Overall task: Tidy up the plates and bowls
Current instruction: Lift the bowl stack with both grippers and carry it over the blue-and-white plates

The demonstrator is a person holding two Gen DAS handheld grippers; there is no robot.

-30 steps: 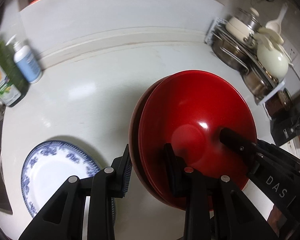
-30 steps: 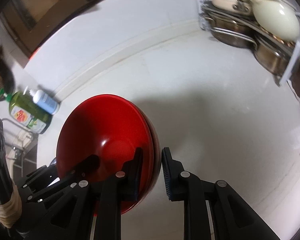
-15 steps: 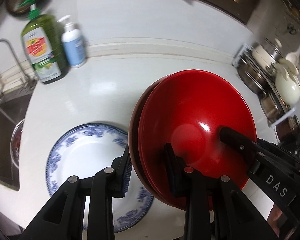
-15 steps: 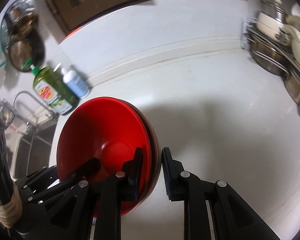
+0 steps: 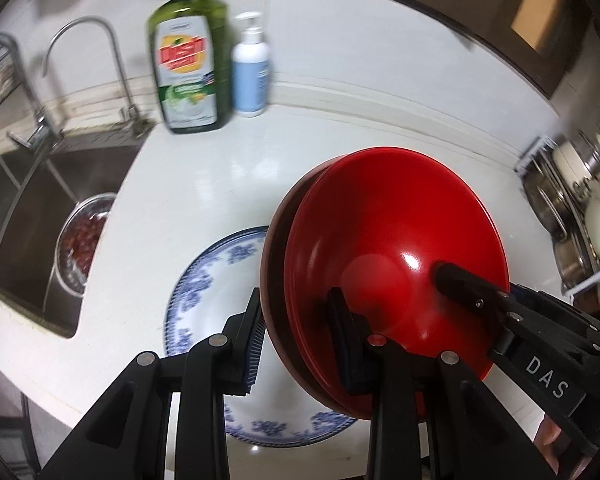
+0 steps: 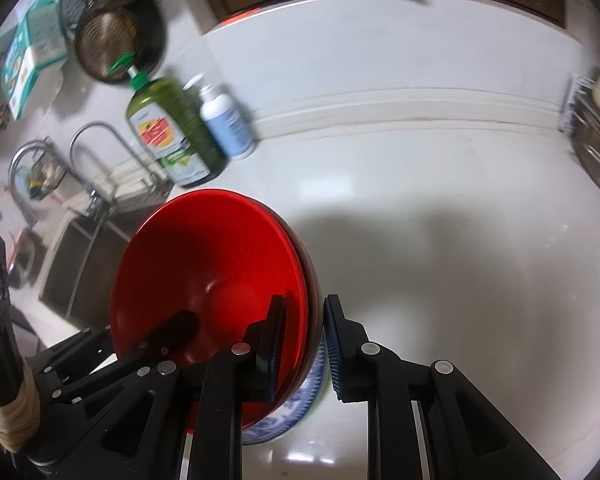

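Note:
Two stacked red bowls (image 5: 396,248) hang above the white counter, held by both grippers. My left gripper (image 5: 300,340) is shut on their left rim, one finger inside and one outside. My right gripper (image 6: 302,344) is shut on their right rim (image 6: 300,280) the same way. A blue-and-white plate (image 5: 216,284) lies on the counter right under the bowls; its edge shows in the right wrist view (image 6: 296,408). The bowls hide much of the plate.
A sink (image 5: 24,216) with a strainer of red fruit (image 5: 80,244) and a tap (image 5: 84,40) is at left. A green dish-soap bottle (image 5: 186,68) and a white pump bottle (image 5: 250,76) stand at the back. A rack of pots (image 5: 580,216) is at right.
Both grippers have carried the red bowls leftward, toward the sink. The bowls now hang over the blue-and-white plate. The grip on the bowls is unchanged.

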